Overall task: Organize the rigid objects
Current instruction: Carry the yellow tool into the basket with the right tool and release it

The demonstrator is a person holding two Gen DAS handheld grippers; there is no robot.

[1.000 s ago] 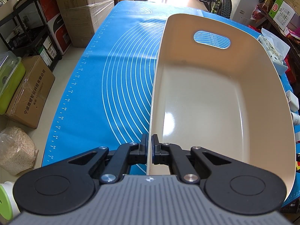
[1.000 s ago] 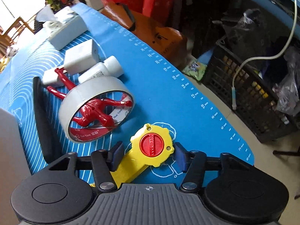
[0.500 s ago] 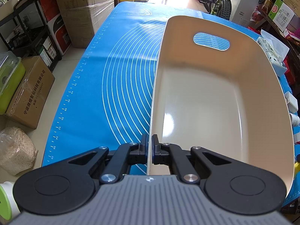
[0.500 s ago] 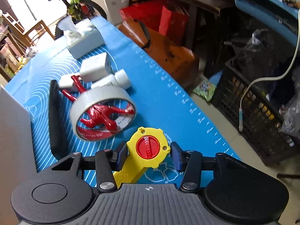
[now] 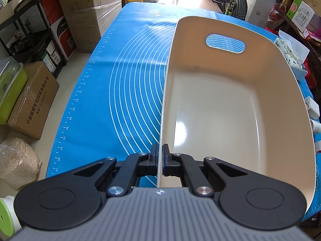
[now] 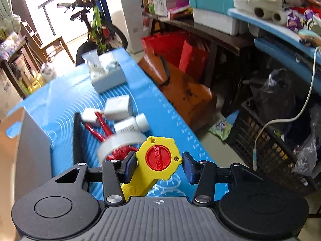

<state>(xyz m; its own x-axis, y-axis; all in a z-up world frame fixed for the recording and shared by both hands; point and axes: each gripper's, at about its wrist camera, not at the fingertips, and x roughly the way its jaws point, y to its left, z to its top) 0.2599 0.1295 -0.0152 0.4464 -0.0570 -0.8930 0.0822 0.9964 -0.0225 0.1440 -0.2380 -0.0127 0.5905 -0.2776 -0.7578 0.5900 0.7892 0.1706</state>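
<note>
My left gripper point(image 5: 159, 158) is shut on the near left rim of a beige plastic bin point(image 5: 220, 108) that stands empty on the blue mat point(image 5: 128, 84). My right gripper point(image 6: 158, 164) is shut on a yellow tool with a red round knob point(image 6: 158, 158) and holds it lifted above the mat. Behind it on the mat lie a tape roll point(image 6: 120, 142), a red figure point(image 6: 100, 128), a white bottle point(image 6: 132, 125), two white blocks point(image 6: 118, 108) and a black strap point(image 6: 77, 138). The bin's grey outer wall point(image 6: 32, 140) shows at the left.
A tissue box point(image 6: 106, 74) stands at the far end of the mat. Cardboard boxes point(image 5: 34, 100) and a sack sit on the floor left of the table. A black crate point(image 6: 276, 140), red bags and shelves lie to the right.
My right gripper has risen and tilted up with the yellow tool, away from the mat. The left gripper keeps its hold on the bin rim, nearly still.
</note>
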